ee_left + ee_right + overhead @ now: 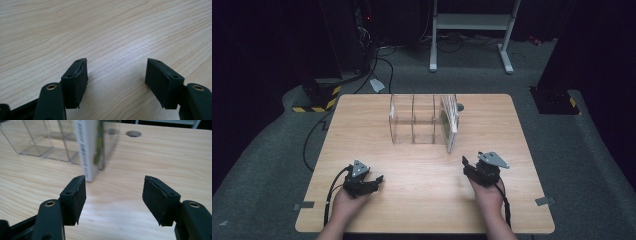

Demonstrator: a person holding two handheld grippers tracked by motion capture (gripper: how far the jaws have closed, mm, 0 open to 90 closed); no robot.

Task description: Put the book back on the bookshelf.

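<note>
near table (422,200): bare wood between both hands, free passage
12 o'clock: clear rack (412,120) blocks the way
1 o'clock: upright book (451,122) fills the rack's right slot

table (422,200): showing pale wood, fine brown grain lines running across it
left gripper (116,82): showing matte black jaws, brass-coloured rivets, grey plate on top
right gripper (115,200): showing the same black, brass rivets, grey plate
rack (412,120): reading clear, colourless, faint grey edges
box (87,150): showing white spine with small dark print, green on the face
floor (272,150): appearing dark grey
floor block (319,97): showing yellow-and-black hazard stripes
</note>
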